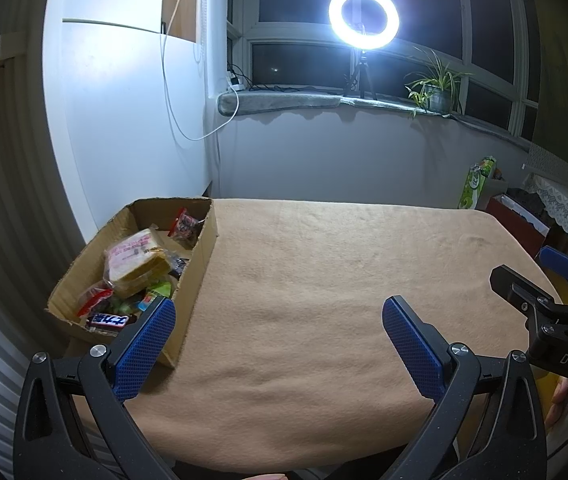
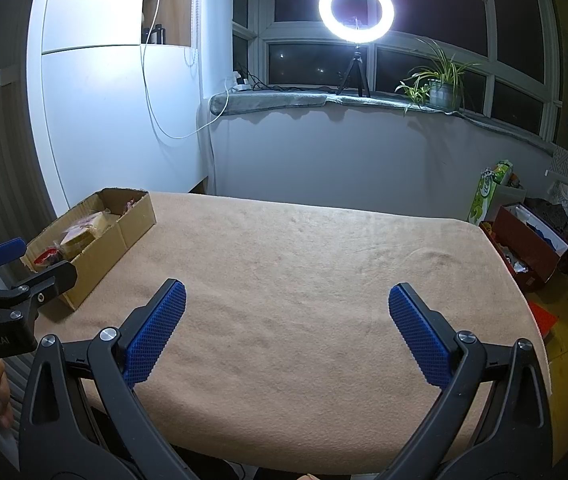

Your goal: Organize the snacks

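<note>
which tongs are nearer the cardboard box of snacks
Left. The left tongs hang open with one finger right beside the cardboard box. The right tongs are open over the bare cloth, further to the box's right.

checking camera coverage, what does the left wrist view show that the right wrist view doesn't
Only the left wrist view looks down into the cardboard box, showing a wrapped sandwich and a dark candy bar, plus the right gripper's body at its right edge.

Only the right wrist view shows the red box of clutter on the floor clearly, and the left gripper's body at its left edge.

Both share the tan cloth, ring light, potted plant, and an open, empty left gripper and right gripper.
</note>
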The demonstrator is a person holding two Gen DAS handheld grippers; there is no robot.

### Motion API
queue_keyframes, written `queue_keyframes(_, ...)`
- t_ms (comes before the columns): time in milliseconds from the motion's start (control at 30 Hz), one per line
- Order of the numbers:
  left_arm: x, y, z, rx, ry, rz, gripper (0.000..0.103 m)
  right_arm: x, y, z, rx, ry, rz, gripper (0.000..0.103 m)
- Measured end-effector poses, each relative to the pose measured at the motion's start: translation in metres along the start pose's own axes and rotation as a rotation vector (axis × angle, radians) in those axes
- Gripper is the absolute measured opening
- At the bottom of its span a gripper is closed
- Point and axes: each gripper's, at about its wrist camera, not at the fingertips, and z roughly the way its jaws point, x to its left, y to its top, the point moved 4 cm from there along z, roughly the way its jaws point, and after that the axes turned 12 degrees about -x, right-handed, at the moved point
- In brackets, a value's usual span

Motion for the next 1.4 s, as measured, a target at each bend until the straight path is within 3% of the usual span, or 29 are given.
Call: queue_keyframes(1400, 0.0024, 0.0024, 0.0010, -0.004, 0.003, 0.009, 0.103, -0.0014, 0.0033, 0.0010, 0.007, 0.012, -0.014, 0.103)
